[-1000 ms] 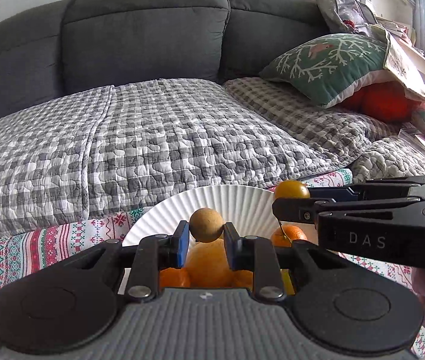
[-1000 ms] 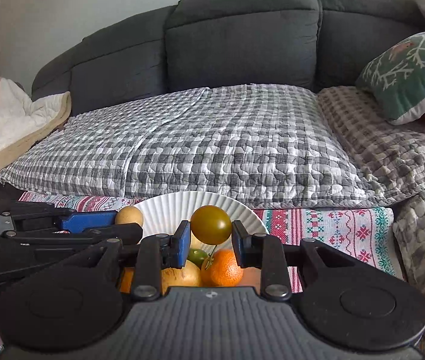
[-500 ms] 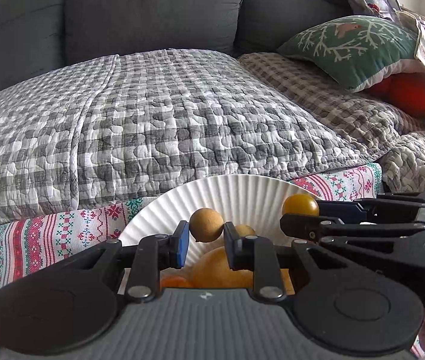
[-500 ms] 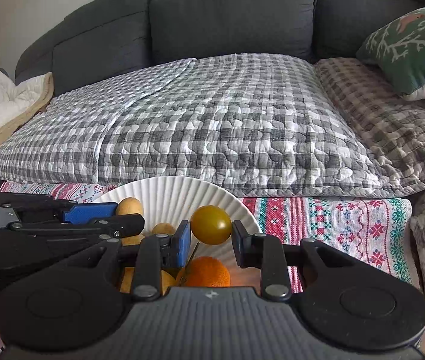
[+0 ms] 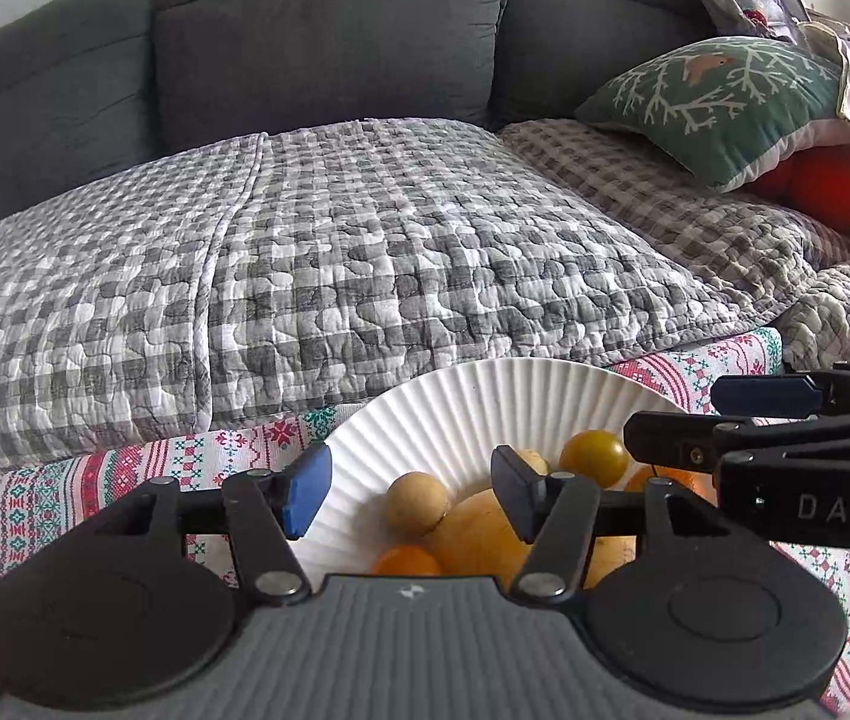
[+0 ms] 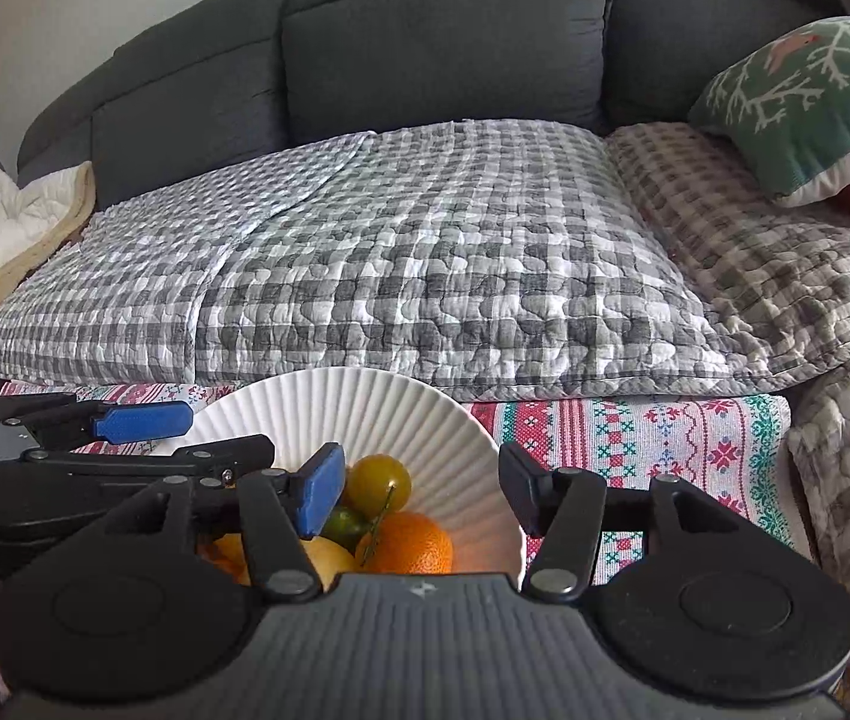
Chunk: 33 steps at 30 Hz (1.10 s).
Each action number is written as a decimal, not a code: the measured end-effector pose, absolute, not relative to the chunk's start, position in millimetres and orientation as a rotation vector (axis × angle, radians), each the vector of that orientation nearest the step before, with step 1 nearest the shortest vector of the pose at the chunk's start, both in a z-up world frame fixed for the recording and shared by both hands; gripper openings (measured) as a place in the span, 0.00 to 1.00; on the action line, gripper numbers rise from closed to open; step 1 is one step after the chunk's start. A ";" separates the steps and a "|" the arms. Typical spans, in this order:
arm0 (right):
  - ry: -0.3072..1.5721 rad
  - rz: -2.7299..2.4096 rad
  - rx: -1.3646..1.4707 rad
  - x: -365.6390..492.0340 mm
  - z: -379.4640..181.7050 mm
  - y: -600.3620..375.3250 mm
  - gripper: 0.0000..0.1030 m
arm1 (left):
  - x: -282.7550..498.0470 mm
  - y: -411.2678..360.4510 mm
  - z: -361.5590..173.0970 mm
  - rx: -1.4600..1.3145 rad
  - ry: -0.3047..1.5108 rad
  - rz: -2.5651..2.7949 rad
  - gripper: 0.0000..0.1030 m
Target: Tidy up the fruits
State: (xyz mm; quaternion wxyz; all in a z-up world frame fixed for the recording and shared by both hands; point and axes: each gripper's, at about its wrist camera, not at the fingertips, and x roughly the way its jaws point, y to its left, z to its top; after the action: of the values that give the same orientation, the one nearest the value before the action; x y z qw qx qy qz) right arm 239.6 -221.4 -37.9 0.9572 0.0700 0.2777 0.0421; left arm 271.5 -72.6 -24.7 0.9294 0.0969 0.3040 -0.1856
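A dark grey upholstered sofa [image 5: 329,42] fills the background, its seat covered by a grey-and-white checked quilt [image 5: 317,252], with a green cushion patterned with white branches [image 5: 718,102] at the right end. In front, a red, green and white patterned cloth [image 6: 634,438] lies under a white fluted paper plate [image 5: 460,402] that holds the fruit.

Above the plate, 2 black hand-held grippers hang side by side. The left gripper [image 5: 410,486] has its jaws opening, now about half apart, and its blue pads [image 5: 308,489] press on nothing; a small tan round fruit [image 5: 416,503] sits in the gap between them but rests free on the pile, against a large pale-yellow round fruit [image 5: 478,534]. The right gripper [image 6: 422,489] is likewise opening to about half its spread, gripping nothing; beneath its gap lie an orange [image 6: 410,543] and, close to its left pad, a yellow-green tomato-like fruit [image 6: 378,485] with a thin stem. A small green fruit [image 6: 344,525] is tucked just below that one. Seen from the left wrist, the yellow-green fruit sits at the plate's right side, just beside the tip of the right gripper.
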 end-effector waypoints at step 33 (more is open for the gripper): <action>0.540 -0.009 0.053 53.1 -38.0 -175.2 0.87 | 70.5 0.9 -26.6 0.112 0.649 -0.248 0.99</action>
State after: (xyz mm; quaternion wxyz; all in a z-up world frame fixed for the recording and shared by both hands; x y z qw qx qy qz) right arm 53.1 -175.2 -38.0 0.9635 0.0264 0.2665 -0.0046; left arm 70.5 0.9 -26.6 0.9388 0.0546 0.3177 -0.1214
